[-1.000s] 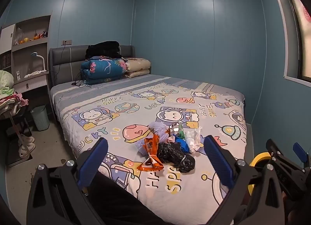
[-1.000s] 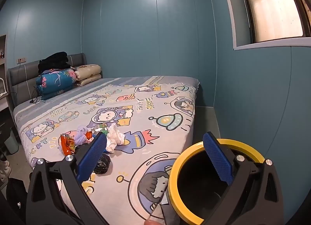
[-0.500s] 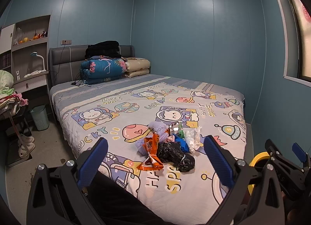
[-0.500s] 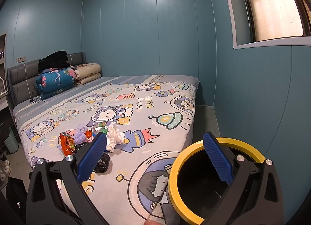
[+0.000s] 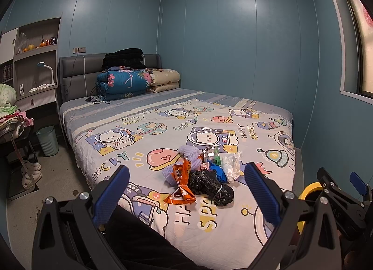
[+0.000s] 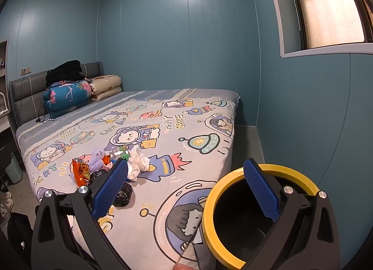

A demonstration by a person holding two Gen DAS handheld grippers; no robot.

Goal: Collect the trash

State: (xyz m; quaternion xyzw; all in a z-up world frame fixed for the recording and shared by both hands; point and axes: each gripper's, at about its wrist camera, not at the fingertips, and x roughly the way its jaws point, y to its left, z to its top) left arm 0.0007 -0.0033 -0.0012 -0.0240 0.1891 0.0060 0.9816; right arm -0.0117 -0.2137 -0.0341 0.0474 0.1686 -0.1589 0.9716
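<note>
A pile of trash lies on the bed: an orange snack wrapper [image 5: 182,186], a black plastic bag [image 5: 209,186], white crumpled tissue [image 5: 232,165], a lilac foam net [image 5: 188,153] and a green-labelled clear wrapper [image 5: 212,155]. The pile also shows in the right wrist view, with the wrapper [image 6: 80,172] and tissue [image 6: 137,161]. My left gripper [image 5: 186,195] is open and empty, just short of the pile. My right gripper [image 6: 186,188] is open and empty, above the bed's corner. A yellow-rimmed black bin [image 6: 263,169] stands at the bed's foot, under its right finger.
The bed [image 5: 163,116] has a cartoon space sheet, with folded quilts [image 5: 123,83] at the headboard. A green basket [image 5: 47,140], slippers [image 5: 31,174] and a clothes rack [image 5: 11,118] stand on the left. The right gripper shows in the left wrist view [image 5: 340,190].
Almost nothing has changed. Both views have shifted very slightly; both grippers stay open and the trash has not moved.
</note>
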